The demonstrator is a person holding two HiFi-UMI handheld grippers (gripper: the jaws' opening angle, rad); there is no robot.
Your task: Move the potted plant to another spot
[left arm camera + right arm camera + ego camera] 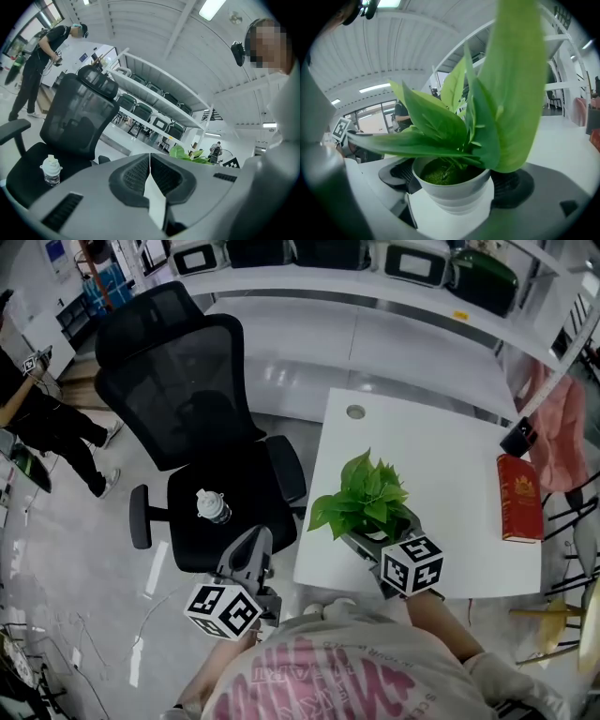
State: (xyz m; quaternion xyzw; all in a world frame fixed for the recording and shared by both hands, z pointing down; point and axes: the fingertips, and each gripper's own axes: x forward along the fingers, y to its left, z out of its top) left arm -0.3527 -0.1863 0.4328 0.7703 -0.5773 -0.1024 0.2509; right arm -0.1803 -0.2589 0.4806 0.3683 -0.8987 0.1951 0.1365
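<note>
Slippage is the main risk. The right tool [454, 180] has its pads pressed on either side of the white pot of the potted plant [361, 498], and the jaws stand wide to take it. The pot wall looks smooth and narrows toward its base, so a jolt or a slackened squeeze could let it slide down and out. The plant is at the lower left corner of the surface [441, 456], right by the edge. Whether its base rests there or is just clear I cannot tell. A drop here would likely send it off the surface. Tipping the tool forward could also spill soil. In the right gripper view the broad leaves fill the upper middle of the frame, which makes a new spot harder to judge. The red book [518, 498] lies well apart at the right edge of the surface.

The right hand reaches up from the bottom of the head view, marker cube facing the camera. The left tool [149, 159] is closed on nothing, jaws together. It sits low at lower left, above the front of the chair [239, 474], whose seat carries a small bottle [213, 506].
</note>
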